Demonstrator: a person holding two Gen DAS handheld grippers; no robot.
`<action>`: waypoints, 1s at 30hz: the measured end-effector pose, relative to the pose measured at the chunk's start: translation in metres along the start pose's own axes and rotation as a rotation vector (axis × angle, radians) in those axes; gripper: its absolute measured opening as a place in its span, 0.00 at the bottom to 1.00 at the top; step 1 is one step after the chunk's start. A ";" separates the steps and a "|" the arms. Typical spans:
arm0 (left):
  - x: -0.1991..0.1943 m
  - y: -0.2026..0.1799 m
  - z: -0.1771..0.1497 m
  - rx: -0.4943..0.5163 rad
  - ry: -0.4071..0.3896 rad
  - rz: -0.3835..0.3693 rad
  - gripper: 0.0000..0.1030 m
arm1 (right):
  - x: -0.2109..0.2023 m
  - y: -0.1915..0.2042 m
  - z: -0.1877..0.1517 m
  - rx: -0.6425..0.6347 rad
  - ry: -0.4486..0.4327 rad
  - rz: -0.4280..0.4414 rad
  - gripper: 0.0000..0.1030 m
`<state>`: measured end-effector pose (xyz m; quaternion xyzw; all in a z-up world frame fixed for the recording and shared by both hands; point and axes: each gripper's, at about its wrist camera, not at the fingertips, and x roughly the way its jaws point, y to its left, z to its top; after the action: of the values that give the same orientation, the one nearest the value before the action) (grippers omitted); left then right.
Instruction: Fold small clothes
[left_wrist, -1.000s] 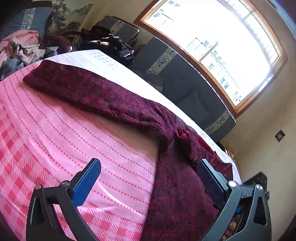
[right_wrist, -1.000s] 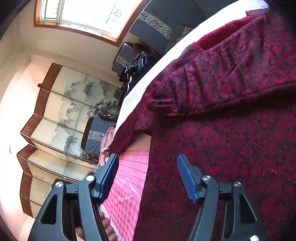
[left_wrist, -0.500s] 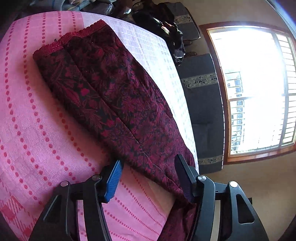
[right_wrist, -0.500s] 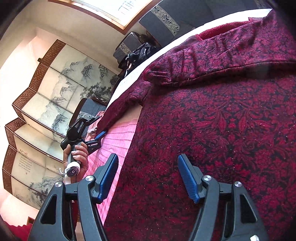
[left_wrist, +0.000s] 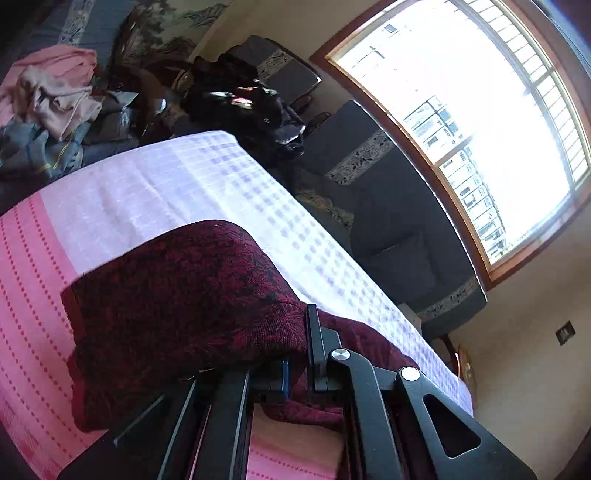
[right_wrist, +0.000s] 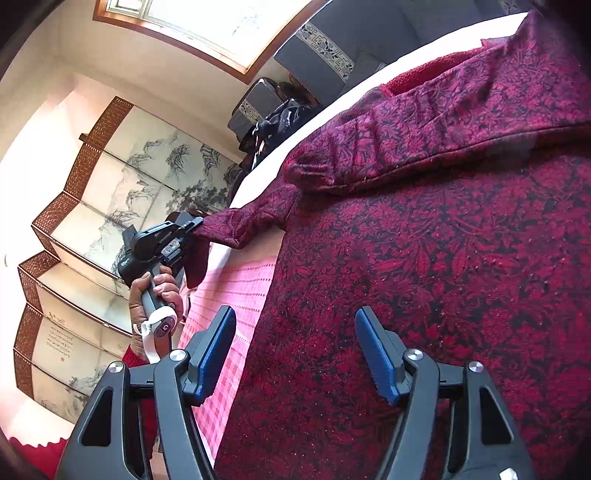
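Observation:
A dark red floral garment lies spread on the pink and white cloth over the table. My left gripper is shut on the end of its sleeve, which drapes over the fingers and is lifted off the cloth. The right wrist view shows that same left gripper pinching the sleeve end at the garment's left side. My right gripper is open and empty, hovering over the garment's body near its left edge. The other sleeve lies folded across the top.
A pile of loose clothes sits beyond the table's far left end. A dark bag rests on the grey sofa under the window. A painted folding screen stands behind the left hand.
My left gripper has closed on the sleeve end and raised it off the cloth. My right gripper stayed open over the garment's body, barely moving.

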<state>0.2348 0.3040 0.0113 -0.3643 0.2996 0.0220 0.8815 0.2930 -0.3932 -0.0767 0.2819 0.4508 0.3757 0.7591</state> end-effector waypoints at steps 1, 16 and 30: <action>-0.001 -0.033 -0.003 0.072 -0.006 -0.019 0.06 | -0.007 -0.003 0.003 0.008 -0.021 0.002 0.64; 0.126 -0.323 -0.236 0.761 0.233 -0.123 0.07 | -0.124 -0.086 0.017 0.153 -0.272 -0.033 0.64; 0.073 -0.347 -0.293 0.963 0.076 -0.351 0.85 | -0.171 -0.138 0.022 0.263 -0.385 -0.024 0.65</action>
<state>0.2340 -0.1559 0.0272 0.0376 0.2421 -0.2801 0.9282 0.3031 -0.6133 -0.0925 0.4395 0.3461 0.2439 0.7922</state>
